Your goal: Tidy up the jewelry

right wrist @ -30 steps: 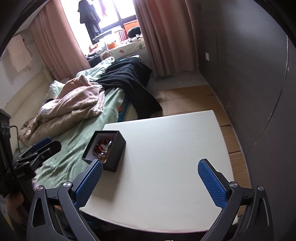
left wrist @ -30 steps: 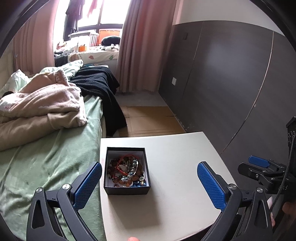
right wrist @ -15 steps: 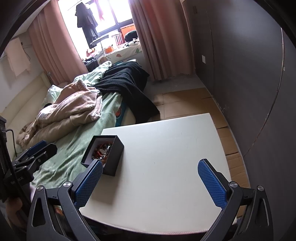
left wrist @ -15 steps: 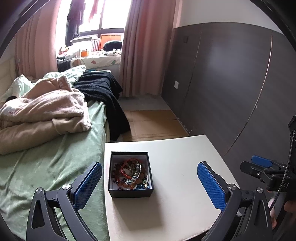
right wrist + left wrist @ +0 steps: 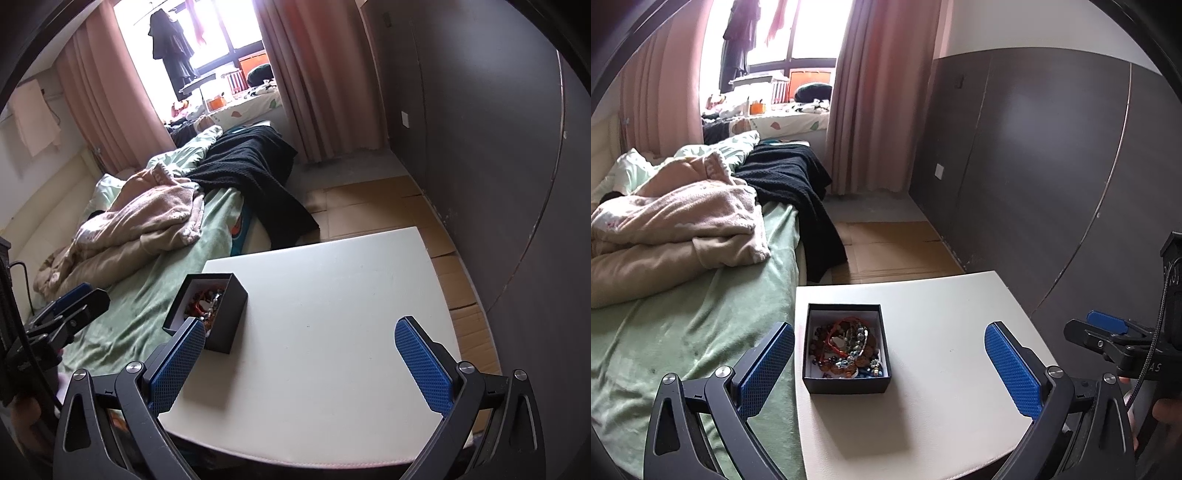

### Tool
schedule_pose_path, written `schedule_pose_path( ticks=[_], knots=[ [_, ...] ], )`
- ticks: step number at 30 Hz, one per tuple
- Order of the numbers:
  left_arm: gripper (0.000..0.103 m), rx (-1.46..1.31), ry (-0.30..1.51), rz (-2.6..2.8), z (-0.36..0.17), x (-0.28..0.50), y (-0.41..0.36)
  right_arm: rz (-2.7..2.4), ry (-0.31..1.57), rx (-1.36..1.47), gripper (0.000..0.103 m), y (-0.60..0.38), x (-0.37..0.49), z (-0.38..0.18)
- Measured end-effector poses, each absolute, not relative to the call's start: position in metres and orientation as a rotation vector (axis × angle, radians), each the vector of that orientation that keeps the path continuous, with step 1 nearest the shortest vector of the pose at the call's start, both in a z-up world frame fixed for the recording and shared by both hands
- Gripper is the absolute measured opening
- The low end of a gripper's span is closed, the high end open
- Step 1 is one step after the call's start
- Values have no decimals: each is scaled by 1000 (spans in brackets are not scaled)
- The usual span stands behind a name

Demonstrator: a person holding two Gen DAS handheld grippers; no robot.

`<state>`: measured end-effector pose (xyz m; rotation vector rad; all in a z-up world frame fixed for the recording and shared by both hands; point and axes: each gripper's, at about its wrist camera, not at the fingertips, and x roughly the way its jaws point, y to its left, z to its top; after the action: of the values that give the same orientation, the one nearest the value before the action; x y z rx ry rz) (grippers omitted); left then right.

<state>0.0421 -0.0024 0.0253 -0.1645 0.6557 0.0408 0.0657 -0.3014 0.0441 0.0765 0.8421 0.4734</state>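
Near the left edge of the white desk, about midway along it, sits a small black box with no lid on. It is the only container in view, and it holds a heap of jewelry: beaded strands in brown, red and pale tones, lying over one another on a white lining. Whether they are knotted together cannot be told.

By the look of it, each strand is light and limp and would drape or slide if lifted by one bead; pulling one may drag its neighbours along. The red loop on top seems the easiest place to take hold, pinched across the cord rather than on a round, slippery bead. The box itself looks stiff and light, so it may shift on the smooth desk unless steadied by a wall.

The left tongs are spread wide and empty, held above the near edge with the box between the blue pads. The right tongs are likewise spread and empty, over the desk's near part, with the box by their left pad.
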Motion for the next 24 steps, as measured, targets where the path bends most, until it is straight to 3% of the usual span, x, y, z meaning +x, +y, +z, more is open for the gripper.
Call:
schedule_pose_path(
  ticks=[24],
  knots=[
    [103, -125, 647, 97, 25, 43, -3, 472, 852, 87, 103, -305, 68, 44]
  ],
)
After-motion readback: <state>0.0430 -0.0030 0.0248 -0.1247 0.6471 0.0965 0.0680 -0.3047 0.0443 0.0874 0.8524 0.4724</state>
